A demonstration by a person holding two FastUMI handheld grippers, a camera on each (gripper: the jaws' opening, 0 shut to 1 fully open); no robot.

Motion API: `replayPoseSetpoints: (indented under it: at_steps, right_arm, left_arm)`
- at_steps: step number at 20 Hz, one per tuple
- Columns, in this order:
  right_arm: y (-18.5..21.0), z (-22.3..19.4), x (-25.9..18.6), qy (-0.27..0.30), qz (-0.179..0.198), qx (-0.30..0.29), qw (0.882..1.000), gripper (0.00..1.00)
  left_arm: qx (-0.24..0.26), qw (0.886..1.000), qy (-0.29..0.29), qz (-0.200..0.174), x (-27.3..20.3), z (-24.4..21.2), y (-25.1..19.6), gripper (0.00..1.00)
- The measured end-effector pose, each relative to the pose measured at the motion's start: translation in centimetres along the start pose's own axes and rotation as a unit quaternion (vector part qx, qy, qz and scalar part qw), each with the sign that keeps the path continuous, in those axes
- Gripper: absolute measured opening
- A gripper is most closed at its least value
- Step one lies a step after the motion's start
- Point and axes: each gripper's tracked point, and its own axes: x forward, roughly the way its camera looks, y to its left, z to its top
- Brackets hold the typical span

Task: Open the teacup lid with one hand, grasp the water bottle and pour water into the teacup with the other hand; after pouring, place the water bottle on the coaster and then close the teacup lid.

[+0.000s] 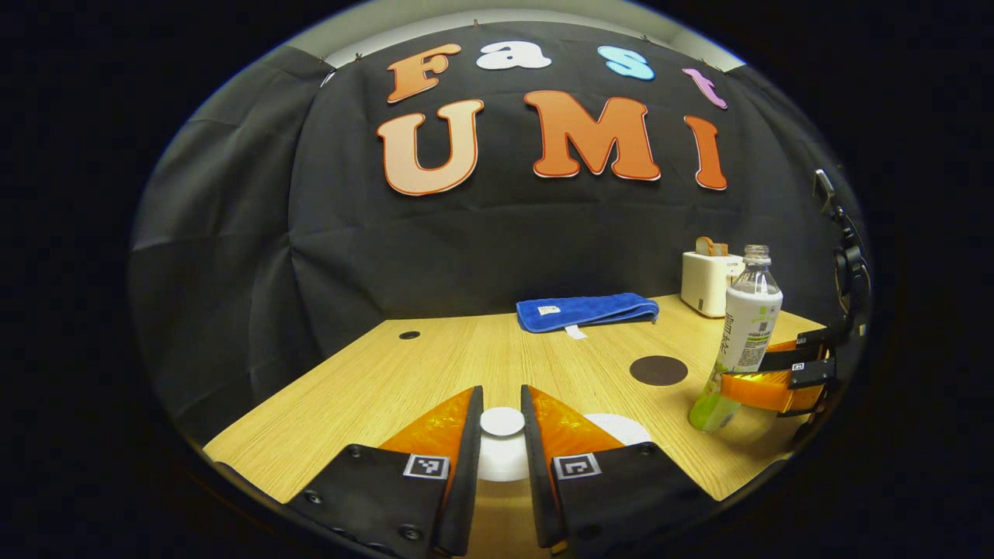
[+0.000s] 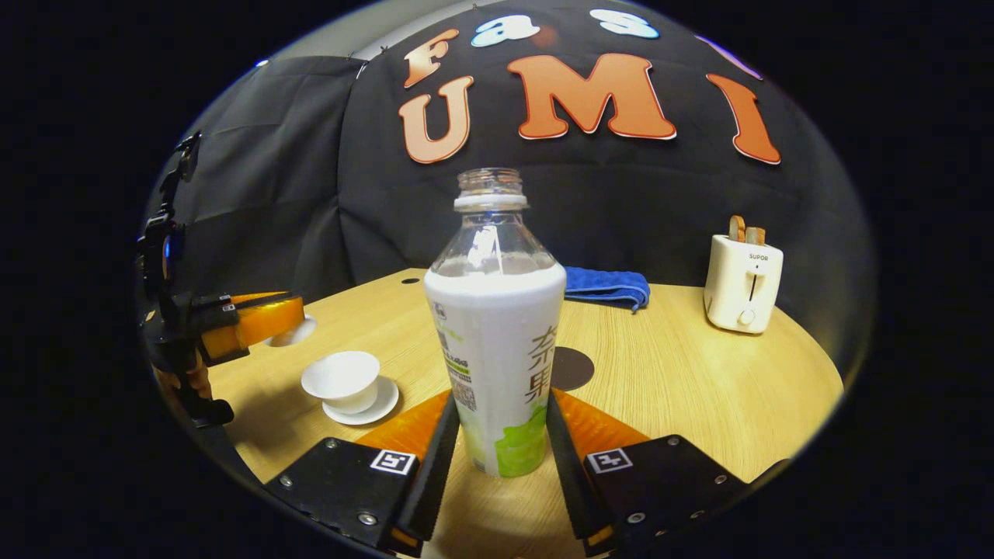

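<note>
The left gripper (image 1: 502, 435) is held low over the near edge of the wooden table (image 1: 435, 365), its two fingers closed on the knob of the white teacup lid (image 1: 502, 423), which they carry clear of the cup. From the right gripper view that same gripper (image 2: 291, 326) hangs off to the table's left side with the lid (image 2: 293, 332) pinched at its tips, lifted above and just to the left of the open teacup (image 2: 342, 379). The teacup sits uncovered on its white saucer (image 2: 380, 404) near the front left of the table.

The right gripper (image 2: 501, 435) stands level at the near edge, both fingers pressed against the lower part of the water bottle (image 2: 497, 334). The bottle is upright, uncapped, with a white and green sleeve; its base looks to be at or just above the tabletop, I cannot tell which. In the left gripper view the bottle (image 1: 742, 341) shows toward the right edge with orange fingers (image 1: 757, 388) around its lower part.

The dark round coaster (image 1: 658, 370) lies bare in the middle of the table, between the bottle and the far edge. Behind it a folded blue towel (image 1: 586, 310) lies along the far edge, and a white toaster (image 2: 743, 283) with bread in its slots stands at the far right corner. Nothing lies between the bottle and the teacup.
</note>
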Motion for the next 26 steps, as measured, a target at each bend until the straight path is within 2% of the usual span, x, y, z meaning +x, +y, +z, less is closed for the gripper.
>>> replayPoseSetpoints:
  at_steps: [3,8,11,15,19,24,26]
  right_arm:
    - [0.9,0.5,-0.5,0.001,0.015,-0.016,1.0,0.65]
    - [-1.0,1.8,-0.7,0.001,-0.037,-0.126,0.991,0.64]
    - [-1.5,1.9,-0.6,0.009,-0.044,-0.19,0.981,0.64]
    - [-2.6,2.7,-0.3,0.011,-0.069,-0.282,0.957,0.64]
    - [-3.2,3.8,0.2,-0.003,-0.093,-0.347,0.933,0.64]
    - [-3.4,5.3,1.0,-0.012,-0.118,-0.443,0.889,0.64]
    - [-3.5,5.5,1.2,-0.012,-0.12,-0.47,0.874,0.64]
  left_arm:
    - [-0.008,1.0,0.004,0.008,-0.2,-0.6,1.0,0.35]
    - [-0.014,1.0,0.003,0.016,-0.5,-0.6,2.4,0.35]
    - [-0.011,1.0,-0.001,0.026,-0.9,-0.5,3.4,0.35]
    - [-0.015,0.999,0.002,0.035,-1.2,-0.8,4.5,0.35]
    - [-0.013,0.999,0.002,0.043,-1.4,-1.0,5.4,0.35]
    - [-0.01,0.999,0.001,0.049,-1.4,-1.1,6.2,0.35]
    - [-0.01,0.998,0.004,0.054,-1.3,-1.5,6.5,0.35]
